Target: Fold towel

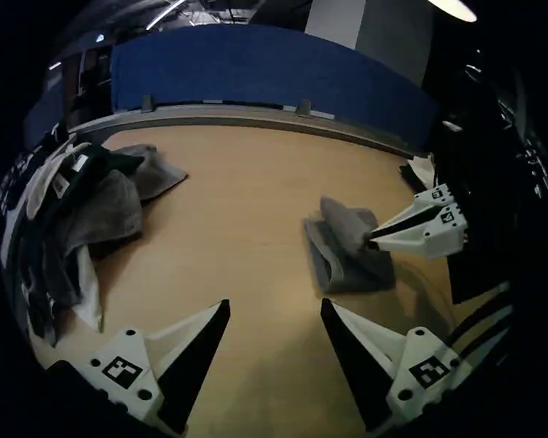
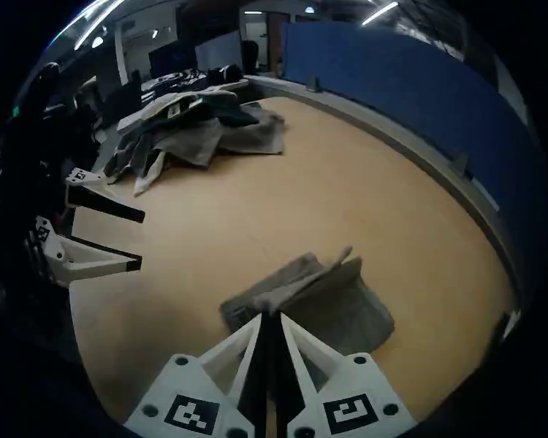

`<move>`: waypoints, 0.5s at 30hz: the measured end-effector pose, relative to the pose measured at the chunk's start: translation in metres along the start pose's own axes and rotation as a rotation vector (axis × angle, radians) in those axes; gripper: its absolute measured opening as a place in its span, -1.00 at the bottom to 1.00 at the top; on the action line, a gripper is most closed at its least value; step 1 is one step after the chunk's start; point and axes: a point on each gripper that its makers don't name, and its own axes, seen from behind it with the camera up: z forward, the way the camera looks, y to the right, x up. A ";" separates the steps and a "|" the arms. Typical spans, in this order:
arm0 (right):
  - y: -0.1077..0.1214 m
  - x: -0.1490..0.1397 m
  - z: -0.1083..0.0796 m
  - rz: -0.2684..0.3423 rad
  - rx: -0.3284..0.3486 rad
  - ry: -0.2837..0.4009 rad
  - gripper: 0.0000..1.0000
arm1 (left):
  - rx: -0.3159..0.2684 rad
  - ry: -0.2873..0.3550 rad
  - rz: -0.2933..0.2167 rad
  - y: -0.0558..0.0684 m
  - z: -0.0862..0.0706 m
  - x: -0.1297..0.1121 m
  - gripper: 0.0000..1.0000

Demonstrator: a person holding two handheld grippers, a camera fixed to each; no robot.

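Note:
A grey towel (image 1: 343,255) lies partly folded on the wooden table (image 1: 245,190), right of centre in the left gripper view. My right gripper (image 1: 370,241) comes in from the right and is shut on a raised fold of it. In the right gripper view the towel (image 2: 340,303) lies just past the closed fingertips of the right gripper (image 2: 272,316), one layer lifted at the pinch. My left gripper (image 1: 275,303) stands open over bare table, short of the towel and holding nothing. It appears in the right gripper view as the left gripper (image 2: 139,241), off to the left and apart from the towel.
A heap of grey, dark and white laundry (image 1: 77,212) covers the table's left end, seen as the laundry heap (image 2: 193,131) at the far side in the right gripper view. A blue partition (image 1: 274,73) runs along the table's back edge. Bare wood separates heap and towel.

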 end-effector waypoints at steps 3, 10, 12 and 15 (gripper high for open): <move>-0.015 -0.018 0.017 -0.003 0.032 -0.047 -0.94 | -0.002 0.001 0.000 0.000 -0.001 -0.003 0.85; -0.020 -0.032 0.029 0.020 0.033 -0.063 -0.94 | -0.008 -0.003 0.003 0.001 0.000 -0.008 0.85; -0.018 -0.031 0.027 0.027 0.032 -0.059 -0.94 | -0.010 -0.005 0.002 0.001 0.001 -0.009 0.85; -0.015 -0.030 0.024 0.027 0.031 -0.055 -0.92 | -0.014 -0.007 0.000 0.002 0.003 -0.009 0.85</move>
